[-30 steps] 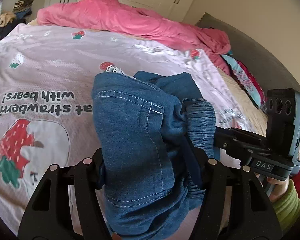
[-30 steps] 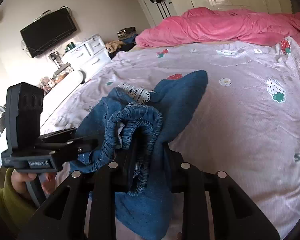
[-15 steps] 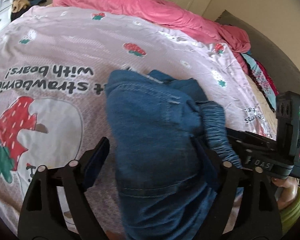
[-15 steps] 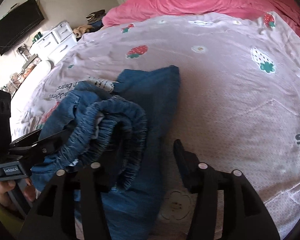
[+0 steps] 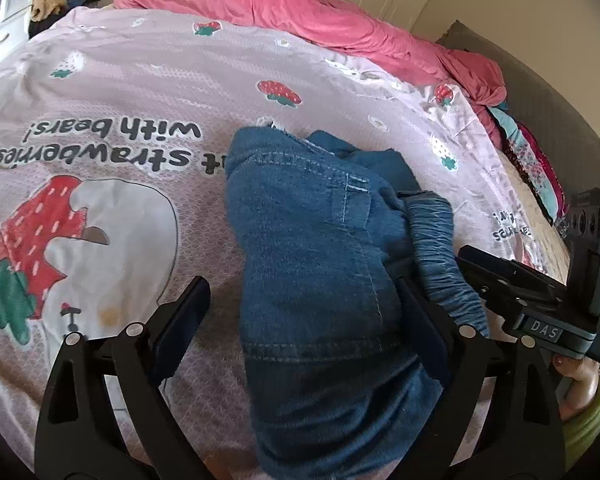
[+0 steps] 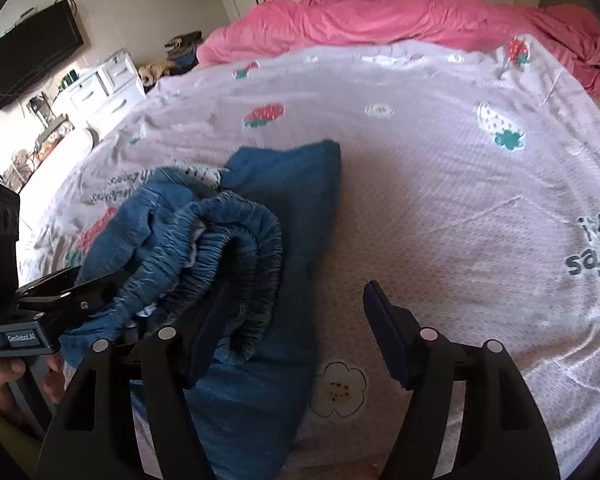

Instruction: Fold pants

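Your left gripper (image 5: 304, 320) and right gripper (image 6: 296, 332) both hang over the bedspread (image 5: 148, 92), and the jaws of each are opening. The folded denim pants (image 5: 320, 264) lie on the bedspread, near its printed strawberry and lettering. In the left wrist view the bundle sits between the left gripper's fingers: the left finger (image 5: 180, 320) stands clear of the cloth, while the right one lies against the denim beside the gathered waistband (image 6: 236, 248), so nothing is clamped. In the right wrist view the right gripper's left finger sits under the loop of the waistband; its other finger stands over bare bedspread.

Risks from this position, as judgements:
- A finger still against or under the elastic could snag it as you withdraw, dragging the top layer and undoing the fold.
- The waistband stands puffed up, not flat; released so, it may spring and let the stack slump.
- A sideways withdrawal may skew the bundle across the bedspread.
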`<state>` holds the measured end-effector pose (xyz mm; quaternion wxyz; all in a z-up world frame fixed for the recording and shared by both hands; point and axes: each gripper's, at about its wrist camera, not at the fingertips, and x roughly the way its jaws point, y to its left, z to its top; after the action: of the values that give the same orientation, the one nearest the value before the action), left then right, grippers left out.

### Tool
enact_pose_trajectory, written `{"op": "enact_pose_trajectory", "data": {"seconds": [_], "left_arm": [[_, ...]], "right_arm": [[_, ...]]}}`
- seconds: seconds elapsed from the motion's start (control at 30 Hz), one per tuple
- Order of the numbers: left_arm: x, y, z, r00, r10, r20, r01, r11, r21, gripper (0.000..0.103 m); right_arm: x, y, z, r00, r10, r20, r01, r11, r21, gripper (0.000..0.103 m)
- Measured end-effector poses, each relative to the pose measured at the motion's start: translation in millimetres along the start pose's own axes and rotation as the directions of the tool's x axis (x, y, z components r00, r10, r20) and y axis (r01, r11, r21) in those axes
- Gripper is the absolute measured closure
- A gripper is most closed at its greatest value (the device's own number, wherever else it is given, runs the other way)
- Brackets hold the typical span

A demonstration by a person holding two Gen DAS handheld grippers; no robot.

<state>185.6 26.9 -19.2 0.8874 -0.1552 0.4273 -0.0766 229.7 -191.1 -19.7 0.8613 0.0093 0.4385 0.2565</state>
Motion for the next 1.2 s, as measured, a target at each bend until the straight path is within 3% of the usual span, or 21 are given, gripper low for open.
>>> {"op": "enact_pose_trajectory", "data": {"seconds": [0.07, 0.13, 0.43, 0.77, 1.2], "left_arm": [[-7, 0, 0, 1.0, -0.004, 0.017, 0.004, 1.0, -0.001, 0.014], [-16, 0, 0, 0.999, -0.003, 0.039, 0.004, 1.0, -0.003, 0.013], [-52, -6, -7, 0.994, 0.022, 0.104, -0.023, 1.0, 0.013, 0.009], [-82, -22, -25, 0.987, 0.051, 0.15, -0.06, 0.996, 0.059, 0.009], [-94, -26, -71, 0.983, 0.083, 0.162, -0.094, 0.994, 0.061, 0.009]], "right_arm": [[-8, 3, 0, 0.999, -0.012, 0.033, 0.013, 1.0, -0.011, 0.036], [-17, 5, -1, 0.998, -0.018, 0.066, 0.019, 1.0, -0.015, 0.017], [-63, 9, -5, 0.976, 0.0, 0.219, -0.002, 1.0, 0.009, 0.005], [-103, 20, -20, 0.958, -0.023, 0.286, 0.027, 1.0, -0.009, 0.005], [-116, 23, -71, 0.962, -0.102, 0.252, 0.112, 0.993, -0.025, 0.004]]}}
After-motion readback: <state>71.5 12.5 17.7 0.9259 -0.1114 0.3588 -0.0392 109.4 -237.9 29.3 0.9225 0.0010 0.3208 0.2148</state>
